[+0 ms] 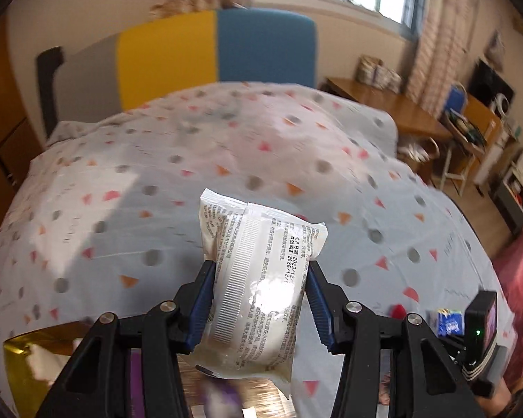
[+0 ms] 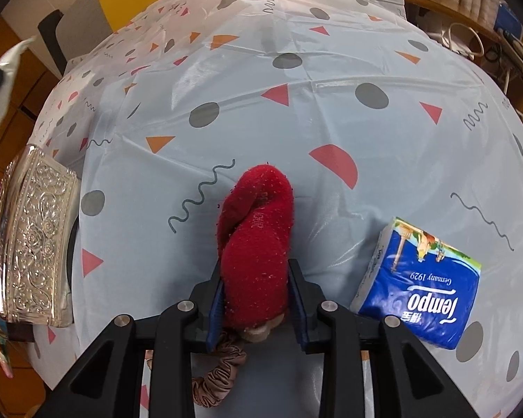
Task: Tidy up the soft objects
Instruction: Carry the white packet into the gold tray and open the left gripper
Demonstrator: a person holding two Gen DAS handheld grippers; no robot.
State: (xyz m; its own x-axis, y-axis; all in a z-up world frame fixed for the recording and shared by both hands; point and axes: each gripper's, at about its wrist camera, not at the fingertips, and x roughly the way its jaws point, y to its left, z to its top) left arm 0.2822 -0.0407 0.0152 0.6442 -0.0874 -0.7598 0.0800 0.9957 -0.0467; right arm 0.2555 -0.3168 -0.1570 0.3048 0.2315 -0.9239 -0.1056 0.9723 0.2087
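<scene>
The task looks to be in its middle part. The left gripper (image 1: pixel 260 299) is closed on a soft white wet-wipe pack (image 1: pixel 258 278), its blue pads pressing both long sides, and the pack is lifted clear above the patterned cloth (image 1: pixel 226 160) that covers the surface. Where the pack should go I cannot see with certainty; a silver embossed box (image 2: pixel 31 240) stands at the left edge of the surface and may be the container, but this is only my guess.

The right gripper (image 2: pixel 255 296) points down at a red fuzzy sock (image 2: pixel 258 244) that lies on the cloth. The sock is between the jaws and the pads seem to touch its sides, but the sock is hardly squeezed and still rests on the cloth, so I cannot tell if the grip is firm or if it is being let go. So the sock is not yet put away.

Other soft things also remain. Just to the right of the sock lies a blue tissue pack (image 2: pixel 418 285), untouched. Just below the sock, under the right gripper, is a brown hair scrunchie (image 2: pixel 223 372), and some beige thing peeks out touching the sock's lower end; I cannot say what it is.

The scrunchie is so close to the sock that it could be caught together with it. Beyond the surface stand a yellow and blue headboard (image 1: pixel 219 45) and a wooden desk (image 1: pixel 394 111), well apart and not in the way.
</scene>
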